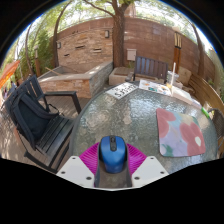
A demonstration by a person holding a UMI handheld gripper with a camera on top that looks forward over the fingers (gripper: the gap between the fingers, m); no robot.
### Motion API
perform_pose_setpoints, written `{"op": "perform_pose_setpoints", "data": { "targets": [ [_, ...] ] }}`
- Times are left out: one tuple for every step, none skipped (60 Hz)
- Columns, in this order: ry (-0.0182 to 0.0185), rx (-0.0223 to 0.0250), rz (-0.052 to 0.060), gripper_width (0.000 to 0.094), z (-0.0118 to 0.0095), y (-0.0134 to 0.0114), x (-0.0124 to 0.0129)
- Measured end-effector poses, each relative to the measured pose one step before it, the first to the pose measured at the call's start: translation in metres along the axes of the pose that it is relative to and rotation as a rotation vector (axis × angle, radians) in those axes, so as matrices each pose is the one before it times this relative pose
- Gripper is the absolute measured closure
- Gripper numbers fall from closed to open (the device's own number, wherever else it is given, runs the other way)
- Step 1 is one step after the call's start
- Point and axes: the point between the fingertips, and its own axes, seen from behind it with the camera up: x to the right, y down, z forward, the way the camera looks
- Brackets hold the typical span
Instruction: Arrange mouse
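— Outdoors, a patio: one round glass table [105, 115] sits under the gripper [112, 168], with a brick wall [150, 40] behind and one tree trunk [119, 35] rising in front of it.

— How many mice?

— One. A blue mouse [111, 152] with a dark wheel, lying between the two fingers, close to the camera. The pink pads [92, 157] flank it, one at each side.

— Is it gripped?

— The pads sit close against its sides, at a narrow spread, but I cannot tell whether both press on it or whether it merely rests there between them.

— Anything else on the table?

— One mat [181, 132], light with pink and green blotches, lying to the right of the mouse and well apart from it. Farther back, near the table's far edge, some small pale items [155, 88] sit; I cannot count them or say what they are.

— Seats?

— One dark chair [38, 118] with a blue seat stands left of the table, just beside its rim. A second dark chair [150, 66], slatted, stands beyond the table, near the wall.

— And the stonework on the left?

— One low stone block [80, 78], like a built counter, between the left chair and the tree. Green foliage [30, 45] shows above it, beyond the wall.

— People?

— I see no hand or sleeve in view, only the two white fingers.
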Motion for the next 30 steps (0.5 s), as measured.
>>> {"op": "perform_pose_setpoints", "data": {
  "targets": [
    [-0.00534,0.01136,-0.005,0.0572,-0.00252,-0.00594,-0.00076],
    [-0.00763,0.01325,-0.0062,0.0572,-0.00324,-0.00739,-0.00123],
    [-0.01054,0.01613,-0.0053,0.0571,-0.00402,-0.00897,-0.00164],
    [-0.01186,0.01935,-0.0021,0.0571,-0.00455,-0.01041,-0.00165],
    [-0.0099,0.02156,0.004,0.0571,-0.00419,-0.01376,-0.00086],
    [-0.00921,0.02492,0.006,0.057,-0.006,-0.01379,0.0009],
    [-0.0086,0.02683,0.0076,0.0571,-0.00552,-0.01437,0.0005],
    [-0.0113,0.02432,0.007,0.0571,-0.00519,-0.01427,0.00069],
    [-0.01315,0.02318,0.0087,0.0571,-0.00534,-0.01493,0.00076],
    [-0.01079,0.02698,0.0122,0.0571,-0.00513,-0.01594,0.00205],
    [-0.00625,0.03043,0.0139,0.057,-0.00497,-0.01695,0.00354],
    [-0.00209,0.02504,0.0108,0.0572,-0.00062,-0.01753,0.00457],
    [-0.00425,0.02641,0.0075,0.0572,-0.0038,-0.01549,0.005],
    [-0.00195,0.02328,0.0045,0.0573,-0.00288,-0.01461,0.00664],
    [0.00295,0.02211,0.0029,0.0573,-0.00205,-0.01374,0.00852],
    [0.00948,0.02394,0.0043,0.0572,-0.00146,-0.01294,0.01051],
    [0.01276,0.02275,0.0075,0.0571,-0.00222,-0.01481,0.00946],
    [0.0119,0.01498,0.0045,0.0572,0.00102,-0.01098,0.01104],
    [0.01131,0.0095,0.0037,0.0572,0.00075,-0.00642,0.01224],
    [0.01206,0.00427,0.0042,0.0573,0.00171,-0.00378,0.01249],
    [0.01405,0.00031,0.0056,0.0573,0.00294,-0.00163,0.01297],
    [0.01621,-0.00125,0.0073,0.0574,0.00316,0.00021,0.01449],
    [0.01501,0.00014,0.0073,0.0574,0.00473,-0.00222,0.01419],
    [0.01658,-0.01071,0.0045,0.0574,0.00411,0.00554,0.0142],
    [0.01685,-0.01562,0.0006,0.0575,0.00533,0.00755,0.01429],
    [0.01836,-0.01944,-0.0014,0.0575,0.00588,0.00969,0.01457],
    [0.01987,-0.02075,-0.0021,0.0574,0.00625,0.0104,0.01406],
    [0.01803,-0.01556,-0.0026,0.0575,0.00478,0.01346,0.01663],
    [0.01989,-0.02582,-0.0027,0.0575,0.00337,0.00736,0.01235],
    [0.01662,-0.02476,-0.0027,0.0574,0.00655,0.01181,0.01132]
  ]
}}
